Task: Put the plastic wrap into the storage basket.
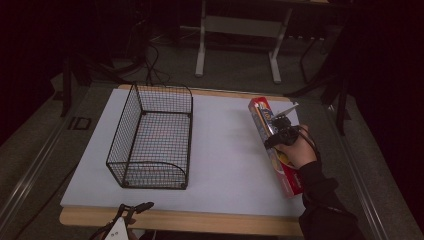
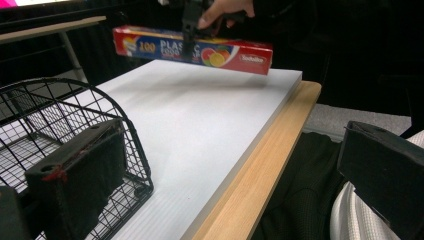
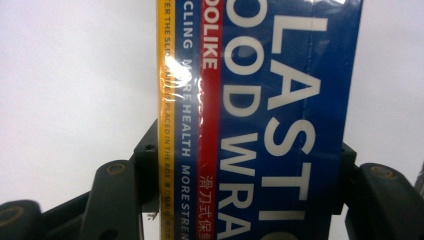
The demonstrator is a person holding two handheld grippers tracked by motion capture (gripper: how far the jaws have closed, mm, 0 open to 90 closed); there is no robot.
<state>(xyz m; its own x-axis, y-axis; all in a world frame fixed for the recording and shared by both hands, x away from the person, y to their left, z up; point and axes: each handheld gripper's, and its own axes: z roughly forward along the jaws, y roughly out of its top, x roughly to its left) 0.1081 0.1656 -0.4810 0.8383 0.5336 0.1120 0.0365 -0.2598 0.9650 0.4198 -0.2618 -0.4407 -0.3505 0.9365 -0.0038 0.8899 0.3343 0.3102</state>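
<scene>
Over to the right of the wire basket [image 1: 152, 137], the right tongs [image 1: 280, 129] clamp across the plastic wrap box [image 1: 272, 145], which lies along the tabletop's [image 1: 225, 150] right edge. Near the basket's front corner, the left tongs [image 1: 131, 210] hang wide apart, holding nothing.

Plastic wrap box [image 3: 260, 120] ends cut off.
</scene>
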